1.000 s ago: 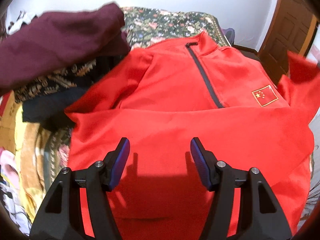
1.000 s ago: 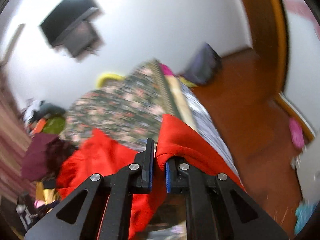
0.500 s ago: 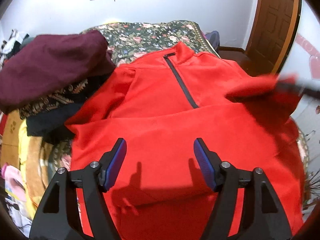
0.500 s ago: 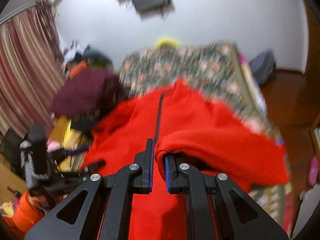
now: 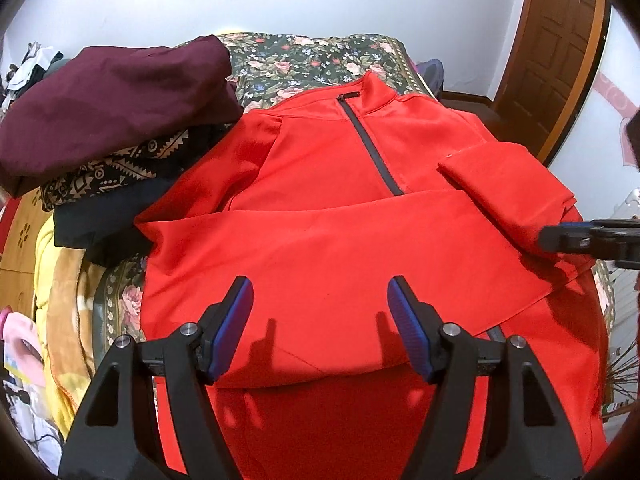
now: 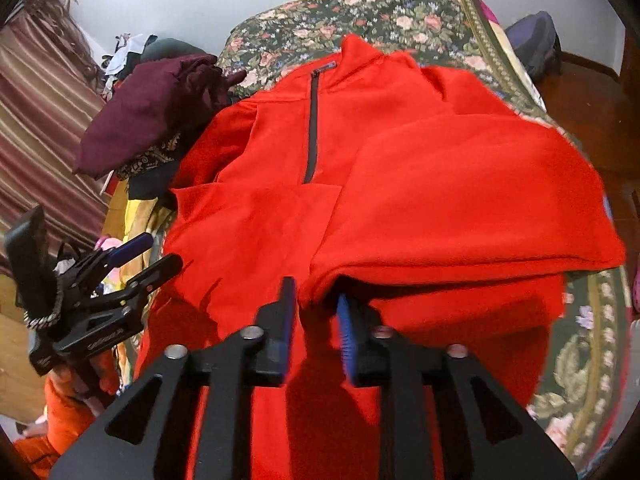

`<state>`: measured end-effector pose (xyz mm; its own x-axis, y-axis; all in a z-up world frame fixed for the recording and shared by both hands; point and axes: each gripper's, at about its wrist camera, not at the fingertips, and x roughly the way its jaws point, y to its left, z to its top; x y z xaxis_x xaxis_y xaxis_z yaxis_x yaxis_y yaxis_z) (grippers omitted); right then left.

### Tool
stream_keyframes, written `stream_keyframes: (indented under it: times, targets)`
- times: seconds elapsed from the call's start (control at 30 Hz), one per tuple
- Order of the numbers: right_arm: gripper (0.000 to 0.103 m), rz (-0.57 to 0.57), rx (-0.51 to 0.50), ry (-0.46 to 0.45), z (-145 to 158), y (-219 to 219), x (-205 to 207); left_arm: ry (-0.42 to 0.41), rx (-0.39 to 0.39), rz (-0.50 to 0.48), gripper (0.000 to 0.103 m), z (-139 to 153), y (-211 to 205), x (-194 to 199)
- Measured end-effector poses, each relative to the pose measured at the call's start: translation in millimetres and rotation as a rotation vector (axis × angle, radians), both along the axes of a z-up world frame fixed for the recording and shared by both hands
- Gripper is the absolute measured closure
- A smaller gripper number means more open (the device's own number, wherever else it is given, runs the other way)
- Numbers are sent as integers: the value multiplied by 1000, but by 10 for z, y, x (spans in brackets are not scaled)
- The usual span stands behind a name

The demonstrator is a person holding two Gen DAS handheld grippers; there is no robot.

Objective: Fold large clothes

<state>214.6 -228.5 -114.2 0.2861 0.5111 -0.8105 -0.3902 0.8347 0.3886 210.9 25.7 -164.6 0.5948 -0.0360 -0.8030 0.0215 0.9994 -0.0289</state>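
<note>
Red jacket (image 5: 320,240) lies spread on the floral bed (image 5: 320,52): your right gripper (image 6: 316,320), jaws parted, releases the folded sleeve (image 6: 460,200); your left gripper (image 5: 320,320) hovers wide open. Next, fold the hem.

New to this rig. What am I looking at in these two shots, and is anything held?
No robot: a person holds a two-finger gripper in each hand, each with a fisheye camera looking along its fingers. One picture is from the left gripper, open above a red jacket spread on a floral bedspread, beside a maroon garment. The other is from the right gripper: its jaws stand narrowly apart at a folded-over sleeve; whether they pinch it is unclear.
</note>
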Motion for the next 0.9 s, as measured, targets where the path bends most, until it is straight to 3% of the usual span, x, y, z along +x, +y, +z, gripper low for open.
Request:
stream_keyframes:
  times: [0.03,0.17,0.3,0.37,0.47,0.63,0.77,0.9]
  targets:
    - [66,-16,-2,-38,75,-66,-44,-1,0,0,34,1,-1,0]
    - [61,-91,-30,-175,305,-283,-119,1,1,2,34,-6,1,8]
    - [44,-213,2,-220,388,-577,-53,7,-6,10,34,-16,-7,32]
    - [42,-273,12,-217,372,-706,10,11,-12,15,34,-29,-8,50]
    - [42,-372,21,-163,234,-920,149,16,-16,20,34,-48,-19,74]
    - [42,-513,94,5,-242,-1273,378,29,-11,25,34,-100,-16,116]
    - [41,-577,187,120,-556,-1438,488,39,-18,40,34,-141,15,146]
    - [41,-599,284,174,-712,-1525,535,44,-28,56,34,-162,52,171]
